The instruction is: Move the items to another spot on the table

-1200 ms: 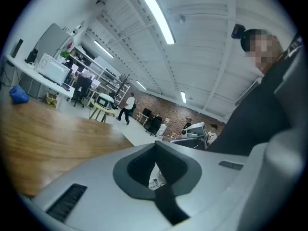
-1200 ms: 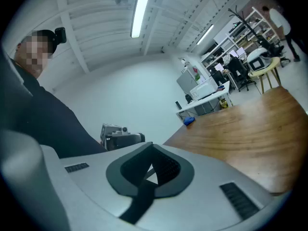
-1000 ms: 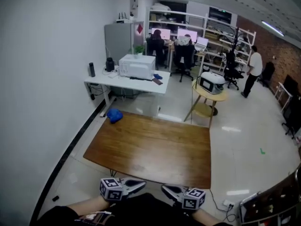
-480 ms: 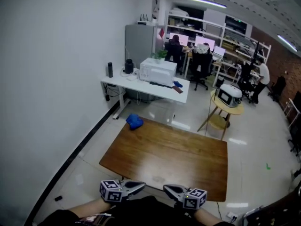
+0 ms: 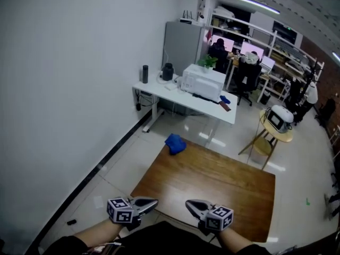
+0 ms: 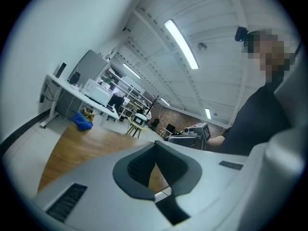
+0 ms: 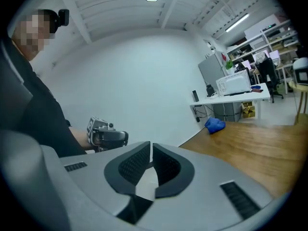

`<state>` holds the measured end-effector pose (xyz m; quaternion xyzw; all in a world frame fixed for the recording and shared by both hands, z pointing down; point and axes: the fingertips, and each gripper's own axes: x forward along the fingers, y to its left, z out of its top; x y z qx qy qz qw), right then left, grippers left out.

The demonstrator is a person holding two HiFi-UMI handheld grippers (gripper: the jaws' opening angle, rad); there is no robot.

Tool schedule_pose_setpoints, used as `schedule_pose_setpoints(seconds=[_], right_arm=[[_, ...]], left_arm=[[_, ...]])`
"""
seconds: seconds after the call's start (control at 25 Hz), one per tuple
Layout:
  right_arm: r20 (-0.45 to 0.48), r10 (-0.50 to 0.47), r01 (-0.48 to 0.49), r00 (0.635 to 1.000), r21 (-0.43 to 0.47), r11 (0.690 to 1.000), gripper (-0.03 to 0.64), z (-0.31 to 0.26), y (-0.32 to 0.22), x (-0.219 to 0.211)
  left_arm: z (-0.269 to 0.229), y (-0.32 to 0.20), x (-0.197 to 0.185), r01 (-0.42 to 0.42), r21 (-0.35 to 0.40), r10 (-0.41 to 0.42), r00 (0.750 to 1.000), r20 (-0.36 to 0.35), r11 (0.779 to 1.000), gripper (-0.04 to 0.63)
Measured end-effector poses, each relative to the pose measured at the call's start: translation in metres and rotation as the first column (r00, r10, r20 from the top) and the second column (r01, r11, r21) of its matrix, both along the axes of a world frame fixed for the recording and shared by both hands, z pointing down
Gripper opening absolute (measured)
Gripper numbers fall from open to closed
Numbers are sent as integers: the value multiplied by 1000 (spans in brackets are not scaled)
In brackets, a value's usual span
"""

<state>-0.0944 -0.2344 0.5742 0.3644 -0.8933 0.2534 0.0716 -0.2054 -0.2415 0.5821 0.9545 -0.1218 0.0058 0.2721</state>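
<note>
A crumpled blue item [image 5: 175,143] lies at the far left corner of the brown wooden table [image 5: 212,179]; it also shows in the left gripper view as the blue item [image 6: 83,121] and in the right gripper view as the blue item [image 7: 214,124]. Both grippers hang at the table's near edge, tips turned toward each other, far from that item. My left gripper [image 5: 155,201] is shut and empty, its jaws meeting at the tip [image 6: 155,144]. My right gripper [image 5: 188,203] has just been opening; its jaws [image 7: 150,147] stand a narrow slit apart with nothing between them.
A white desk [image 5: 159,95] carrying a white appliance [image 5: 203,82] stands beyond the table. A round yellow side table [image 5: 276,134] is at the right. The white wall with its dark skirting [image 5: 101,166] runs along the left. Office chairs, shelves and people are at the back.
The head view has swung left: table, desk and side table slid rightward in the picture, and more wall shows. Both grippers stayed low in the picture, slightly lower and leftward.
</note>
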Motion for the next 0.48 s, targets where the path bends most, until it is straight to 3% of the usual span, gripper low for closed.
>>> schedule_pose_setpoints(seconds=[0.16, 0.36, 0.48], right_arm=[[-31, -3, 5, 1000, 41, 999, 23, 12, -72, 26], [-52, -73, 77, 996, 91, 993, 25, 27, -166, 47], [-84, -94, 99, 992, 65, 993, 85, 32, -228, 45]], left_arm=[[5, -58, 0, 77, 24, -78, 996, 48, 997, -8], [-9, -126, 13, 185, 45, -187, 981, 56, 982, -8], [-21, -163, 16, 209, 81, -215, 974, 76, 975, -8]])
